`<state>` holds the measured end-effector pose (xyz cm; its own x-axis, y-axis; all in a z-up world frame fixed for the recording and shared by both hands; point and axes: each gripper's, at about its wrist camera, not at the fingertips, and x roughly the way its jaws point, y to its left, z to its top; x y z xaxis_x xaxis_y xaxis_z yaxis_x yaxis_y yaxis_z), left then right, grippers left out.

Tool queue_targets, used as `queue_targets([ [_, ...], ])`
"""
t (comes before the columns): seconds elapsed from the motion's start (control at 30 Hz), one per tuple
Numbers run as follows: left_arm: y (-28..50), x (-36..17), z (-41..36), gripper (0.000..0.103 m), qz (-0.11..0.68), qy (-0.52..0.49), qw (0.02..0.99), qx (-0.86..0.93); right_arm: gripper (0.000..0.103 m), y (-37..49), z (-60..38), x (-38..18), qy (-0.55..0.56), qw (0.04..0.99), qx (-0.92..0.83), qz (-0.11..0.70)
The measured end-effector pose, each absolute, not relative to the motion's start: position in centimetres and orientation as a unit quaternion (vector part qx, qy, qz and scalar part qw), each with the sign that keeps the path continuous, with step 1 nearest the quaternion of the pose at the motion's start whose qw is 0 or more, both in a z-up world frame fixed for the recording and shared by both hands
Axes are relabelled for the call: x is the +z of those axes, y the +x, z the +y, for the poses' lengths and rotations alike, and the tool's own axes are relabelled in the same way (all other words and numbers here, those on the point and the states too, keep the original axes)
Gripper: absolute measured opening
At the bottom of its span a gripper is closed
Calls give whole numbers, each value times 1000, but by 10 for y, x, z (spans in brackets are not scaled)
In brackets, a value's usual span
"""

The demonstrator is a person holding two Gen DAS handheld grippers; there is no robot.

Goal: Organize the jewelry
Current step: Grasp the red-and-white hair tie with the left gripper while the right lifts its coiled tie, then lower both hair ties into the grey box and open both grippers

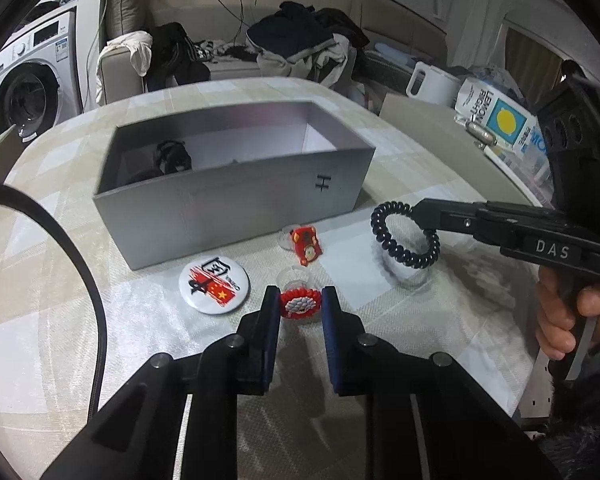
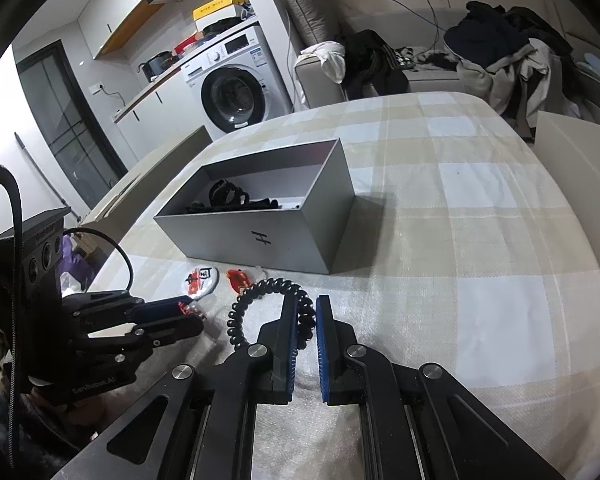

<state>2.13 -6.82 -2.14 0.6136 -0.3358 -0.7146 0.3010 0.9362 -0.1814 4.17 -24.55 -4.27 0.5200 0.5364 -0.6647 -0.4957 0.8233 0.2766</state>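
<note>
Blue pads of the left claw (image 1: 300,304) sit closest in the left wrist view, clamped on a small red ring (image 1: 298,303) with a scaly silver top. It looks pinched across its widest part, probably so it won't roll out. Just left of the claw lies a round white badge (image 1: 214,286), and straight ahead of the tips is a red charm (image 1: 307,246) beside a clear ring. Beyond those stands the grey box (image 1: 236,216), open on top with dark stuff already in one corner, so I'd guess that's where everything goes. Off to the right, the right claw (image 1: 414,212) holds a black coil bracelet (image 1: 406,236) by its rim, hanging clear of the tablecloth (image 1: 80,320).

Over in the right wrist view, the right claw (image 2: 307,312) is shut on that coil bracelet (image 2: 256,304), most of the loop sticking out to its left. The left claw (image 2: 188,310) is low on the left with the red ring (image 2: 185,309) in its tips. Ahead of the claw, the box (image 2: 256,236) has its near wall facing us, so both pieces need lifting over that edge. Right of the claw the cloth is bare, plenty of swing room there; the left side is tight with the other claw and the loose bits.
</note>
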Motion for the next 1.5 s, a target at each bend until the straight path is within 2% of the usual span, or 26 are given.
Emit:
queue_targets([
  [0.47,18,10,-48,15,335,-52,928,-155,8,38,-241,-9,43,888,309,337],
  [0.9,40,19,-29,15,307,-75,942,-110,8,57,-228,13,51,903,294,308],
  [1.5,76,1,-32,15,325,-48,940,-94,8,107,-191,-14,40,902,263,340],
])
